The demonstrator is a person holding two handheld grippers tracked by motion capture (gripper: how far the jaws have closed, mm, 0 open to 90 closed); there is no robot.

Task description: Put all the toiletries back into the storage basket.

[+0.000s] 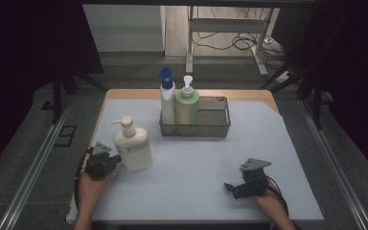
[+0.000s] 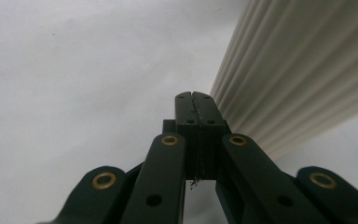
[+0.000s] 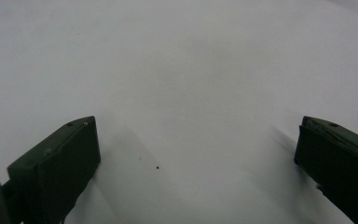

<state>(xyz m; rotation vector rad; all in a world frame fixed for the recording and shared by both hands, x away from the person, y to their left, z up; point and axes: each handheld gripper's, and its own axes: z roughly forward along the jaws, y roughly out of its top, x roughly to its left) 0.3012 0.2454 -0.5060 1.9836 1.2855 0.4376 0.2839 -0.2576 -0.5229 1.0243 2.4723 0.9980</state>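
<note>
My left gripper (image 1: 117,160) has its jaws pressed together with nothing between them, tips just beside the cream pump bottle (image 1: 133,146), whose ribbed side (image 2: 298,79) I see close by in the left gripper view. That bottle stands upright on the near left of the grey mat (image 1: 196,187). My right gripper (image 1: 229,187) rests near right, jaws spread wide over bare mat. Far centre, a wire basket (image 1: 215,125) holds a blue-capped bottle (image 1: 167,98) and a green bottle (image 1: 187,105).

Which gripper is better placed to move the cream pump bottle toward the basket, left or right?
Left. The left gripper sits right beside the cream pump bottle, jaws shut and empty, so it must reopen. The right gripper is open but far across the mat.
</note>
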